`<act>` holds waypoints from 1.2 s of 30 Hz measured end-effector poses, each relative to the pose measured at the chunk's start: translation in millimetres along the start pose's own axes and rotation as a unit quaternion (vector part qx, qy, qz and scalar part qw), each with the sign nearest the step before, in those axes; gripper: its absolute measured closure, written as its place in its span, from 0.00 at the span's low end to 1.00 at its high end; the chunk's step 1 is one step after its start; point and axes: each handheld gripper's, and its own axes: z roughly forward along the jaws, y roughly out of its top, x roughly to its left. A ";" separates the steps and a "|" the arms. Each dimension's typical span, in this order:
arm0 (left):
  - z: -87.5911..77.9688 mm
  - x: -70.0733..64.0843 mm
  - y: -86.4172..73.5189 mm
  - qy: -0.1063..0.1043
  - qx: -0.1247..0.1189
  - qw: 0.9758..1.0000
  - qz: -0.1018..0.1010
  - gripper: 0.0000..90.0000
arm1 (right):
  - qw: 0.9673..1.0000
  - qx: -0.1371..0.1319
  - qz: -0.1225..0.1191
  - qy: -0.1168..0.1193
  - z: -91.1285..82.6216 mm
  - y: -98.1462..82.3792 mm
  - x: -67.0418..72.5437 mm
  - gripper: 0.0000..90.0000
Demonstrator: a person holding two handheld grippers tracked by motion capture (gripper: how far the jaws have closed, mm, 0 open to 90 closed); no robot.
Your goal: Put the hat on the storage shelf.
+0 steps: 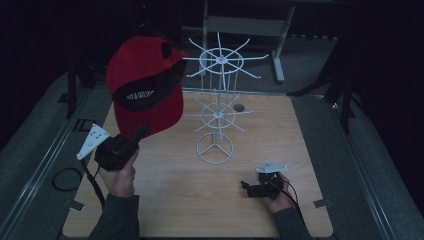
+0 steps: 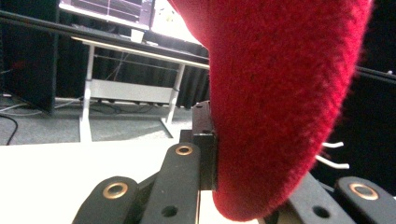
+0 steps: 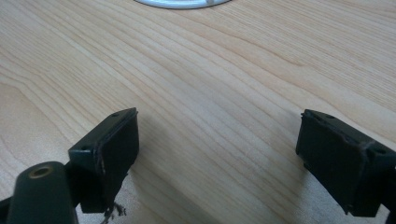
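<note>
1. While the red cap [image 1: 145,82] is held aloft over the bench's [image 1: 165,200] left rear area, it is gripped at its lower edge by the left claw [image 1: 141,131], whose jaws are seen closed on the red fabric in the left gripper view [image 2: 280,93].
2. The cap is carried with its black inner band facing the person and its crown raised; this hold is judged to keep the opening free so the cap can be hung on the wire stand [image 1: 216,107].
3. The wire stand is placed near the middle of the bench, its round base flat on the wood and two tiers of spokes spread above it. The cap is just to the left of the upper tier, apart from the spokes as far as can be told.
4. The right claw [image 1: 246,185] is rested low on the bench near the front right, with its jaws spread wide and nothing between them; bare wood is seen between the pads [image 3: 112,149] in the right gripper view. It is judged to be parked clear of the work.
5. Open bench is available in front of and to the right of the stand. The left and rear bench edges lie near the cap, so room for movement is judged best toward the right, where the spoke tips must be cleared.
</note>
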 end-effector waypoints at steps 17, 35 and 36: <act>13.4 -2.4 -33.7 -0.002 0.031 1.000 -0.003 0.94 | 1.000 -0.001 -0.001 0.000 0.2 -0.1 0.0 0.15; 24.4 1.0 -48.3 0.002 0.065 0.998 -0.002 0.93 | 1.000 -0.001 0.000 0.000 0.1 -0.1 0.0 0.15; 24.8 1.3 -48.8 0.002 0.066 0.998 -0.001 0.93 | 1.000 -0.001 0.000 0.000 0.1 -0.1 0.0 0.15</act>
